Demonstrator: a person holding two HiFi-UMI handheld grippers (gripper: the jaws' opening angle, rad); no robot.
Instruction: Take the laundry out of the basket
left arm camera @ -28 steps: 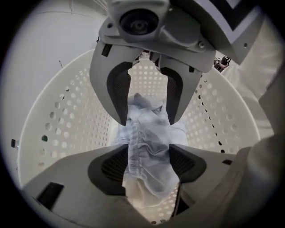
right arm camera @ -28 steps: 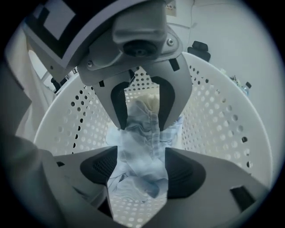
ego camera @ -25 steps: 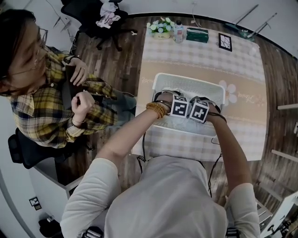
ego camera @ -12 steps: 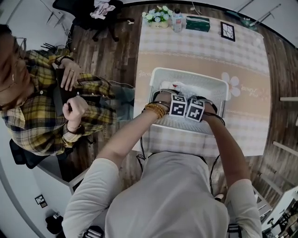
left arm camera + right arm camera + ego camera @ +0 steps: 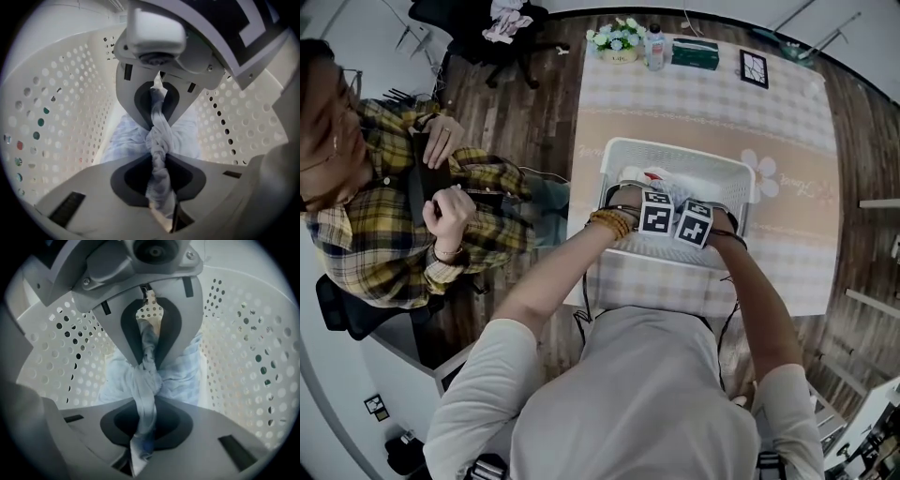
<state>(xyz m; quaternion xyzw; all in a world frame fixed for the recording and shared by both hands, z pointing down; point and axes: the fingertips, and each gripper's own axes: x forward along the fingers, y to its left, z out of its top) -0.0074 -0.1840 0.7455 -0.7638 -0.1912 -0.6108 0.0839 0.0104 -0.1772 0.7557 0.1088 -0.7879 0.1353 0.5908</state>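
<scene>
A white perforated laundry basket (image 5: 680, 153) stands on the table in the head view. Both grippers reach steeply down into its near side, side by side. Only their marker cubes show there, the left gripper (image 5: 657, 214) beside the right gripper (image 5: 695, 223). In the left gripper view the left gripper (image 5: 157, 138) is shut on a twisted fold of pale blue-white cloth (image 5: 160, 161). The right gripper (image 5: 147, 376) pinches another fold of the cloth (image 5: 143, 404). Both pairs of jaws have just been closing on it. More cloth (image 5: 185, 376) lies on the basket floor.
A seated person in a plaid shirt (image 5: 384, 220) is close on the left. The checked tablecloth (image 5: 787, 131) carries flowers (image 5: 619, 37), a bottle (image 5: 654, 42), a green box (image 5: 694, 52) and a small frame (image 5: 753, 67) at its far edge. An office chair (image 5: 492, 42) stands beyond.
The two marker cubes stay side by side at the basket's near side. The head view has shifted slightly, and the seated person's hands have moved a little.
</scene>
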